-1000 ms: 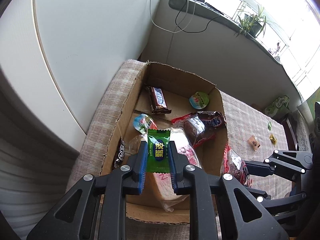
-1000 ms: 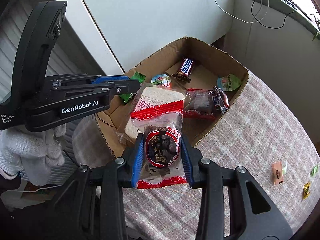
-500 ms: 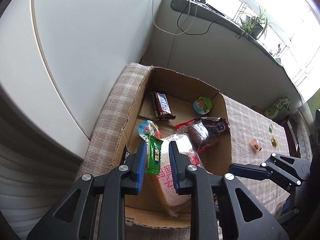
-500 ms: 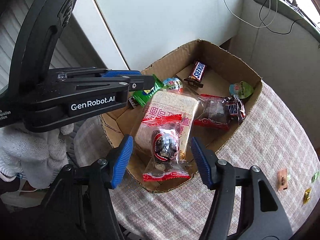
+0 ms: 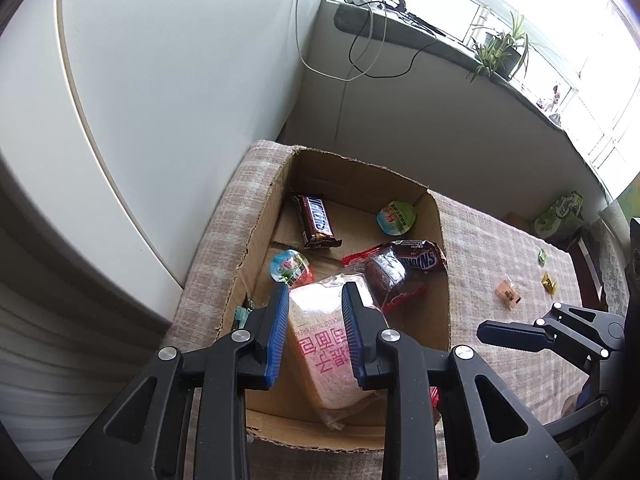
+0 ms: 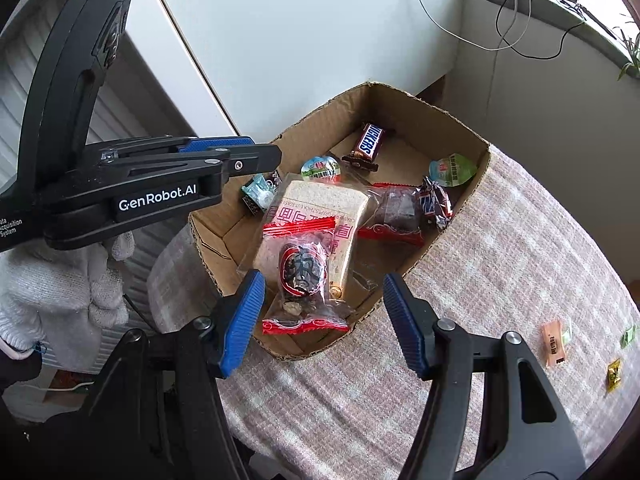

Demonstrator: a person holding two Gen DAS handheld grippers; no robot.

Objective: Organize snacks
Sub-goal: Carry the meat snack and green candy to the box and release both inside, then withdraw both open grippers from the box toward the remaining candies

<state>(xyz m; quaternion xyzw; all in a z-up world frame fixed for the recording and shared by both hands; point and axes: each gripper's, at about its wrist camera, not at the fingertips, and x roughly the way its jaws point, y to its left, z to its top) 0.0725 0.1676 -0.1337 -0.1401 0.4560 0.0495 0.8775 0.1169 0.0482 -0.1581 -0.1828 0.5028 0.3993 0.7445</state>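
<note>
The left hand-held gripper (image 5: 314,312) hovers above the cardboard box (image 6: 416,110) on the desk (image 6: 500,280), its jaws apart and gripping nothing. Inside the box, a red-edged snack pack (image 6: 302,280) rests on the bread packet (image 6: 320,216). The right hand-held gripper (image 6: 322,320) hangs spread wide, empty, above that pack.

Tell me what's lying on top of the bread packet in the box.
A clear red-trimmed snack bag lies on the bread packet in the box, overhanging its near end. Whatever is under the bread is hidden.

Both views down onto box (image 5: 352,184)
</note>
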